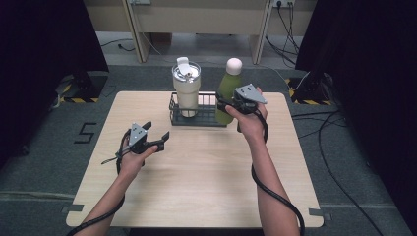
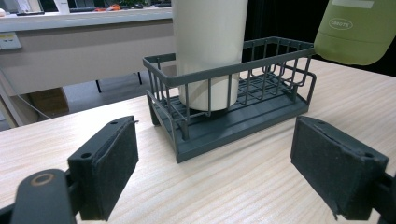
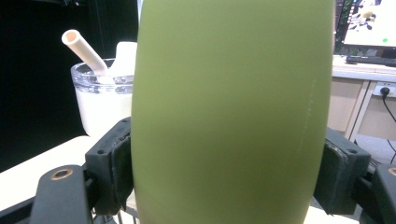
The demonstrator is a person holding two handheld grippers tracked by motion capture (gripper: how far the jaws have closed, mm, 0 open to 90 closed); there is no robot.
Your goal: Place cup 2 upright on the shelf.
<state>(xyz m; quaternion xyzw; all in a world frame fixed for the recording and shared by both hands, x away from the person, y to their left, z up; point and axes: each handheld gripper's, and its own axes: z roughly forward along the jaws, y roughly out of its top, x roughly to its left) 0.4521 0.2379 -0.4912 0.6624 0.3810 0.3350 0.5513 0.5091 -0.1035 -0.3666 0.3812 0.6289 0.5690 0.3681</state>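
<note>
A green bottle (image 1: 229, 87) with a white cap hangs at the right end of the dark wire basket (image 1: 196, 120), and my right gripper (image 1: 223, 105) is shut on its body. In the right gripper view both pads (image 3: 122, 163) press on the bottle's (image 3: 229, 112) sides. From the left gripper view the bottle's (image 2: 355, 32) bottom is above the basket's rim (image 2: 233, 67). A cream tumbler (image 1: 186, 91) with a straw lid stands in the basket's left half. My left gripper (image 1: 156, 132) hovers over the table, left of and nearer than the basket, open and holding nothing (image 2: 215, 172).
The wooden table (image 1: 206, 182) has bare surface in front of the basket. Black cables trail from both grippers over the near edge. Beyond the table stand a desk frame, floor cables and dark curtains on both sides.
</note>
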